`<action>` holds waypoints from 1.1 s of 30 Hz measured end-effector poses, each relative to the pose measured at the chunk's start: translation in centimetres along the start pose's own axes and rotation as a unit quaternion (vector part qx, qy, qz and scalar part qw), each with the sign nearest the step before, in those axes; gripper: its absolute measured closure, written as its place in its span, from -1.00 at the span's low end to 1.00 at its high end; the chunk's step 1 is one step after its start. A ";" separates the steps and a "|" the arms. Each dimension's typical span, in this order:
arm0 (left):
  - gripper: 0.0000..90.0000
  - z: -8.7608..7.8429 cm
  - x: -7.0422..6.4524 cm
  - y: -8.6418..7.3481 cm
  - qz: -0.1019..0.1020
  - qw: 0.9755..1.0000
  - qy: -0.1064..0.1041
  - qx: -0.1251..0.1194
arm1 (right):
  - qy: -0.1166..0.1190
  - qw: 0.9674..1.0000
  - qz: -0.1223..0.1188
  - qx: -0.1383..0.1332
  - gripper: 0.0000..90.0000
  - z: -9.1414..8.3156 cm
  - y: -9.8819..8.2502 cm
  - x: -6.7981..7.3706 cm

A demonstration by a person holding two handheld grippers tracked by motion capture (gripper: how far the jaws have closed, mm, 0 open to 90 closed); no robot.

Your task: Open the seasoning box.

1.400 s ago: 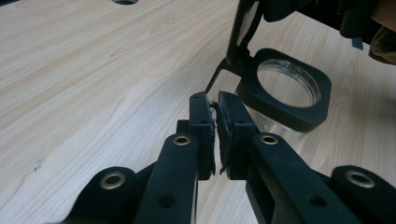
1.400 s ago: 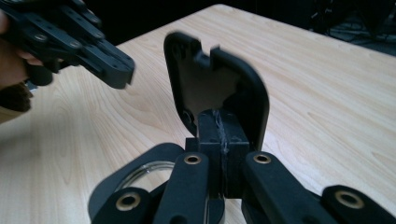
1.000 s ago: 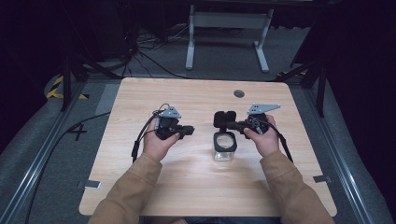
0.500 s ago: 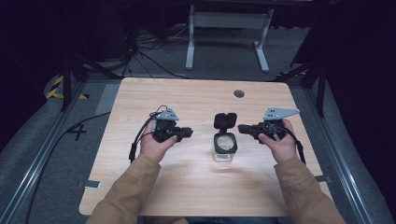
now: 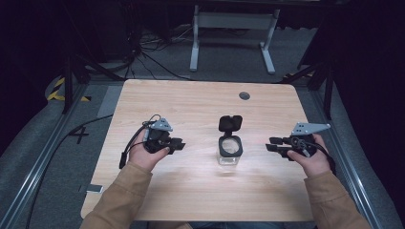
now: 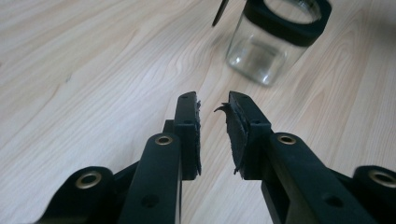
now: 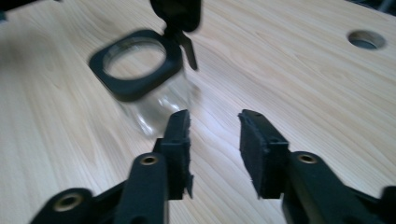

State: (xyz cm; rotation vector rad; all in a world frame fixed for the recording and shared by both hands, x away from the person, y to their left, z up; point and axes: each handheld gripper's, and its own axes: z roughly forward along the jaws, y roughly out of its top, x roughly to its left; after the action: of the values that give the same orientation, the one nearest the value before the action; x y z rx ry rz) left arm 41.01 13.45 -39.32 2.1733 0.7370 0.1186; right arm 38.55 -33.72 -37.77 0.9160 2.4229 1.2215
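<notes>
A clear square glass jar (image 5: 230, 151) with a black rim stands near the middle of the wooden table (image 5: 191, 105), its black hinged lid (image 5: 230, 123) flipped up behind it. My left gripper (image 5: 179, 145) rests left of the jar, pointing at it, its jaws a narrow gap apart with nothing between them (image 6: 213, 101). My right gripper (image 5: 271, 147) is right of the jar, jaws wider apart and empty (image 7: 212, 116). The jar (image 6: 275, 39) lies ahead of the left jaws, and in the right gripper view the jar (image 7: 140, 79) sits ahead and left.
A round cable hole (image 5: 244, 95) sits in the table top near its far edge, and that hole (image 7: 366, 39) is at the upper right of the right gripper view. A metal stand (image 5: 231, 21) and cables lie on the floor beyond the table.
My right gripper left the jar's lid and drew back to the right, clear of the jar. The lid now stands open. The left gripper has barely moved.
</notes>
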 end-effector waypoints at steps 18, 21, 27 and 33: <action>0.32 -0.4 3.9 -4.8 -0.060 0.990 0.021 0.122 | -0.039 0.994 0.039 0.098 -0.18 -0.1 -5.7 -3.2; 0.28 -0.3 3.9 -4.9 -0.053 0.988 0.022 0.145 | -0.050 0.991 0.029 0.122 -0.20 0.4 -6.1 -3.2; 0.19 0.4 3.3 -4.8 -0.025 0.982 0.026 0.186 | -0.072 0.986 0.022 0.151 -0.22 1.3 -6.3 -2.4; 0.17 0.6 3.4 -4.7 -0.026 0.984 0.023 0.175 | -0.064 0.987 0.020 0.147 -0.23 2.1 -6.2 -1.8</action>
State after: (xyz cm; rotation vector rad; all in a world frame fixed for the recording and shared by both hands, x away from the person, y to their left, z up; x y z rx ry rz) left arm 41.77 17.21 -43.66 2.4881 0.8949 0.0127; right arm 38.42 -36.29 -44.07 1.0928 2.5318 0.7994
